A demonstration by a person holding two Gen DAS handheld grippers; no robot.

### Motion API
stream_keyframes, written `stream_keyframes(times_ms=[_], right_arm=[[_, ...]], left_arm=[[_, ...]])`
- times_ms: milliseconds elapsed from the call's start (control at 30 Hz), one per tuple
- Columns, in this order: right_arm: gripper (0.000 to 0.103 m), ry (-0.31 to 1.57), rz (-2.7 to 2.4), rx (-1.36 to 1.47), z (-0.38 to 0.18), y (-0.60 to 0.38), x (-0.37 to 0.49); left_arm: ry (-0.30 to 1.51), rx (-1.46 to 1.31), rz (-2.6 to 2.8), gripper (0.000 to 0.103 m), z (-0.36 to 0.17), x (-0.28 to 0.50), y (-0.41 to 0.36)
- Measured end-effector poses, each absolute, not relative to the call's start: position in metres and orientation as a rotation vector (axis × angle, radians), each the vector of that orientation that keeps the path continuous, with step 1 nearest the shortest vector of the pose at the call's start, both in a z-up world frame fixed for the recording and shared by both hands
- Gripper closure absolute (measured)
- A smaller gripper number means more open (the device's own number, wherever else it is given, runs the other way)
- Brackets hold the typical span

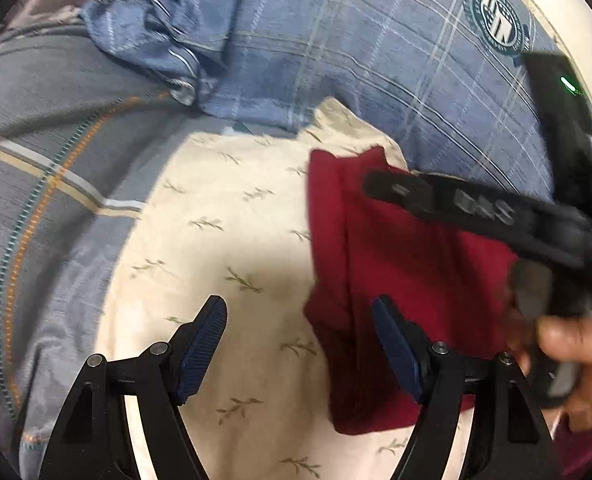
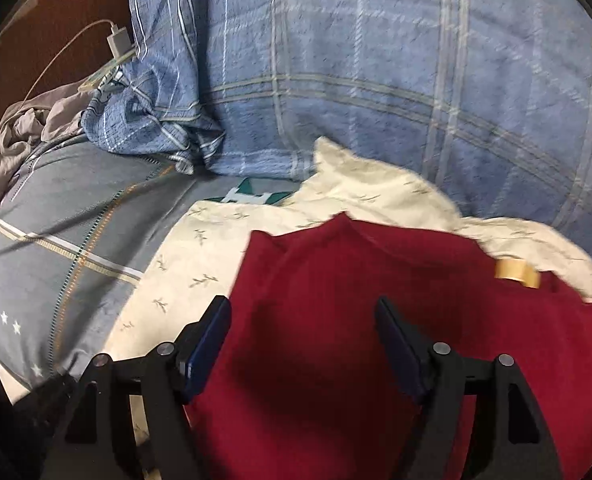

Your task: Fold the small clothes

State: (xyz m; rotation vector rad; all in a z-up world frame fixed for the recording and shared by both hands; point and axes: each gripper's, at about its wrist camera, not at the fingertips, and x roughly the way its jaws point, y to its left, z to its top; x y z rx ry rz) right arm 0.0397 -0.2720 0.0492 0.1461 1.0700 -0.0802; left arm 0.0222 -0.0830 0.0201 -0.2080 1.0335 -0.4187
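Note:
A small dark red garment [image 1: 407,280] lies on a cream cloth with a leaf print [image 1: 224,248]. My left gripper [image 1: 299,312] is open above the cream cloth, its right finger over the garment's left edge. In this view the right gripper [image 1: 475,208] reaches in from the right over the garment, held by a hand [image 1: 567,344]; its jaws are blurred. In the right wrist view the red garment [image 2: 355,320] fills the lower middle, and my right gripper [image 2: 301,312] is open just above it, holding nothing.
A blue plaid blanket [image 2: 375,80] is heaped behind the cloths. A grey-blue striped bedsheet [image 2: 68,232] lies at the left. A white charger with cable [image 2: 118,42] sits at the upper left. A roll of tape [image 2: 517,272] lies by the garment's right side.

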Motion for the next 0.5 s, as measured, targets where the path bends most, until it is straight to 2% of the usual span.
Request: stream_keyframes(times_ms=[100, 233, 300, 400, 467, 500], right_arm=[[0.024, 1.13, -0.062, 0.136, 0.035, -0.264, 0.06], [0.013, 1.195, -0.012, 0.062, 0.016, -0.249, 0.081], [0.014, 1.212, -0.03, 0.0, 0.008, -0.247, 0.087], [0.032, 1.178, -0.06, -0.008, 0.003, -0.255, 0.083], [0.05, 1.139, -0.052, 0.018, 0.01, -0.262, 0.074], [0.055, 1.122, -0.046, 0.033, 0.014, -0.265, 0.069]], left_arm=[[1.06, -0.186, -0.434, 0.028, 0.016, 0.024, -0.088], [1.062, -0.168, -0.438, 0.028, 0.015, 0.026, -0.091], [1.068, -0.168, -0.424, 0.028, 0.012, 0.03, -0.091], [1.067, -0.164, -0.409, 0.025, 0.009, 0.033, -0.094], [1.063, -0.157, -0.406, 0.025, 0.008, 0.034, -0.099], [1.061, -0.154, -0.405, 0.024, 0.007, 0.035, -0.102]])
